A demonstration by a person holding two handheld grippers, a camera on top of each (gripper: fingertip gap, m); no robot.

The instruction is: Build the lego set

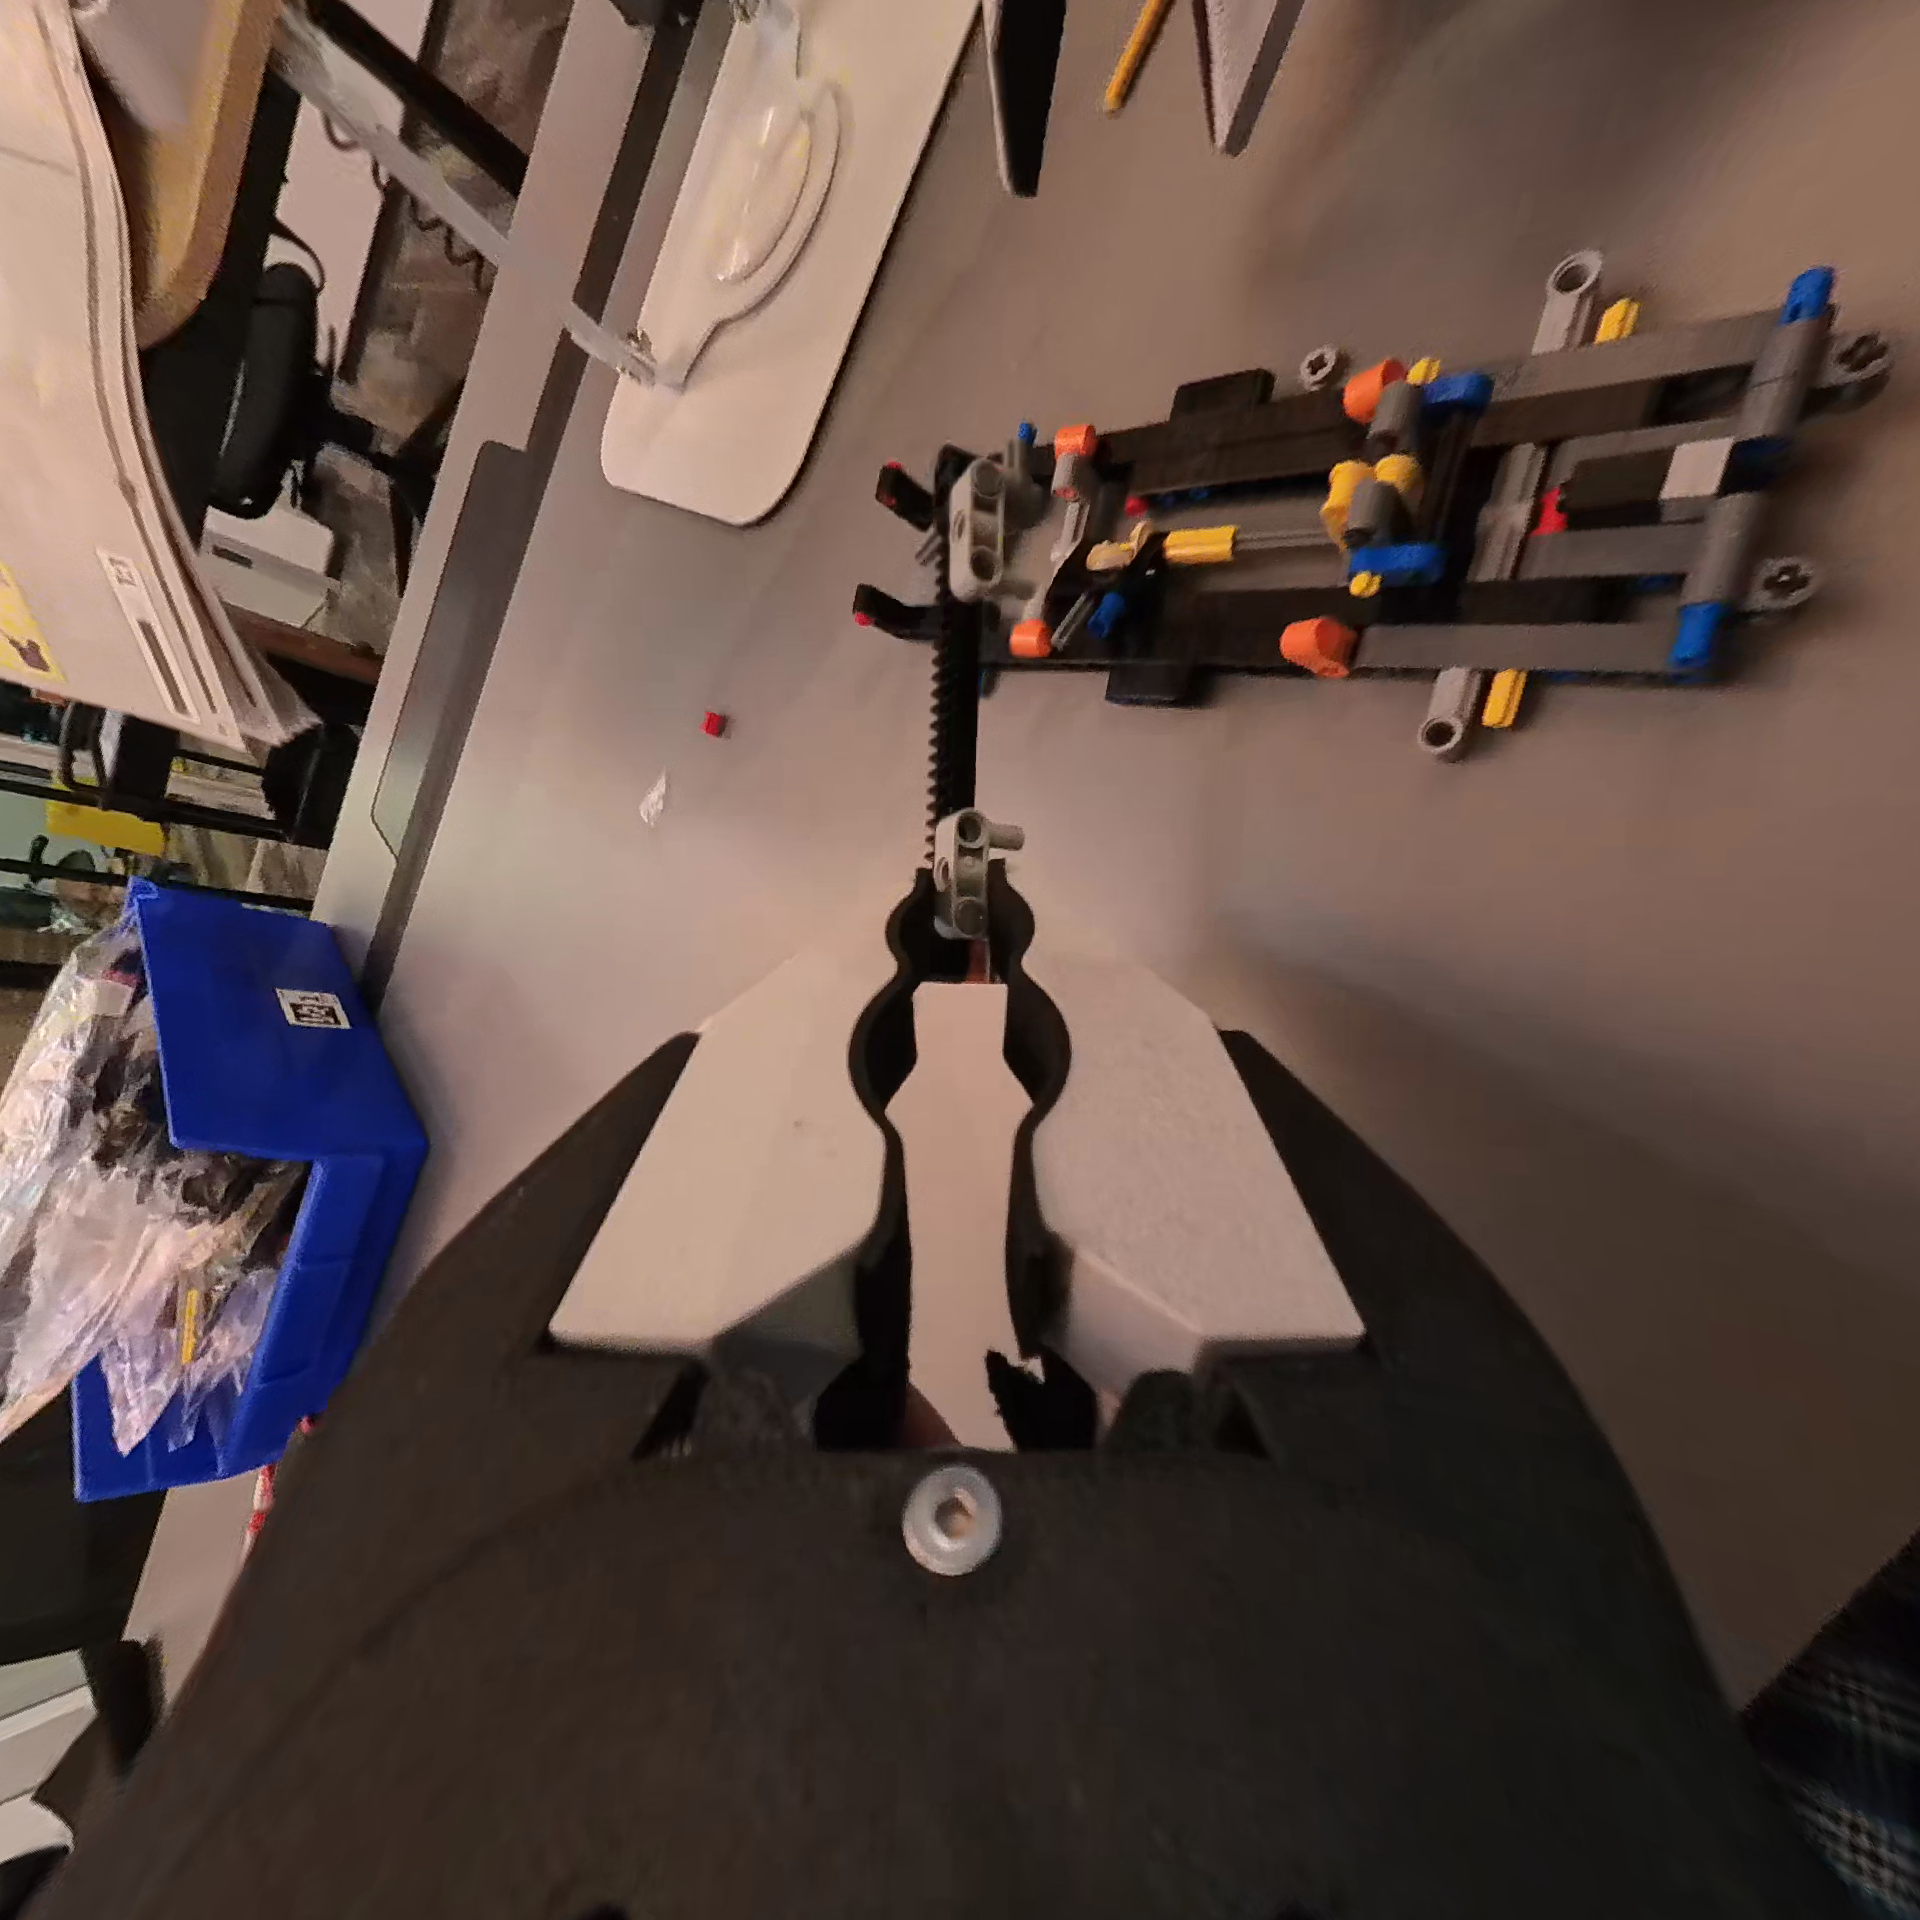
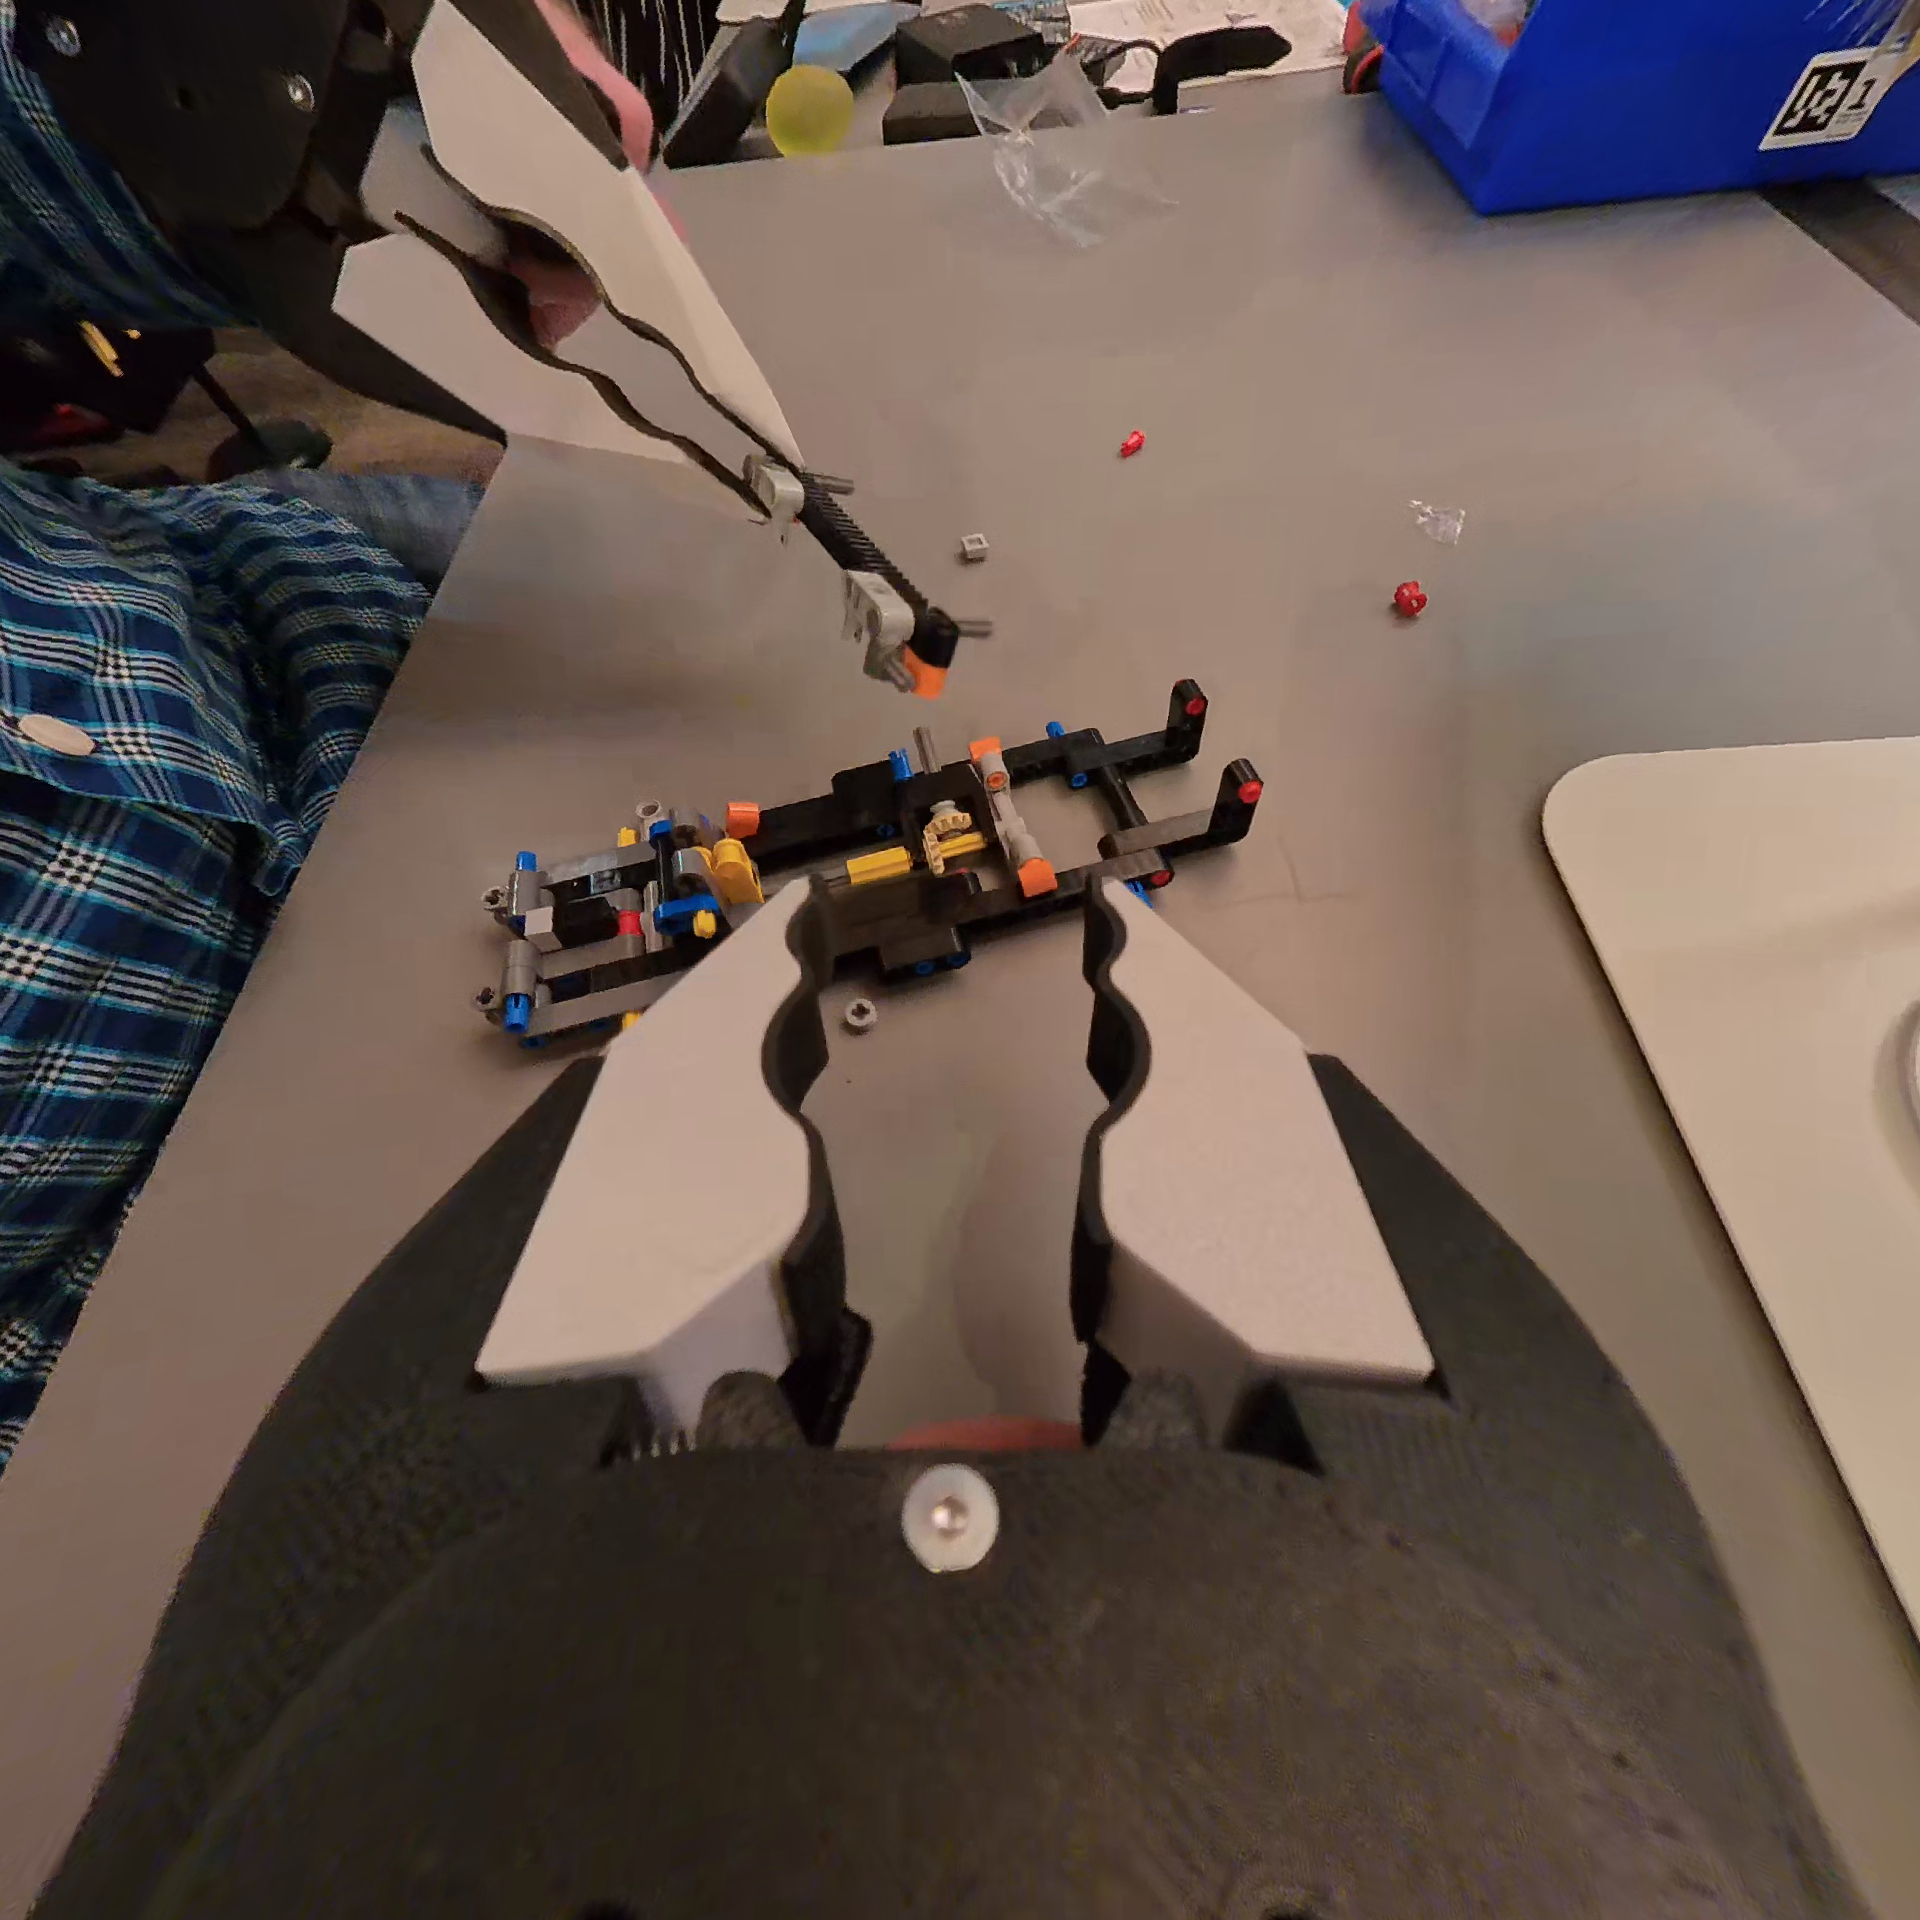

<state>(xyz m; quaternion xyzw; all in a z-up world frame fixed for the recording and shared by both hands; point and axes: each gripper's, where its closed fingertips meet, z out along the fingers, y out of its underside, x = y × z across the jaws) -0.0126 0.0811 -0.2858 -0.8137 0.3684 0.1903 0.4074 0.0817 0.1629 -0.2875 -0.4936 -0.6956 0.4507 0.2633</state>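
Note:
The lego chassis is a long black and grey frame with blue, yellow and orange parts, lying flat on the grey table. It also shows in the left wrist view. My left gripper is shut on a black toothed rack with a grey connector at each end. In the right wrist view the left gripper holds the rack tilted above the table, just beyond the chassis and apart from it. My right gripper is open and empty, its tips at the chassis's near edge.
Loose small parts lie on the table: two red pieces, a grey square piece and a grey bush. A blue bin stands far right and a white tray at right. A person's plaid sleeve is at left. One gripper's finger ends stand about 12 cm off the other's.

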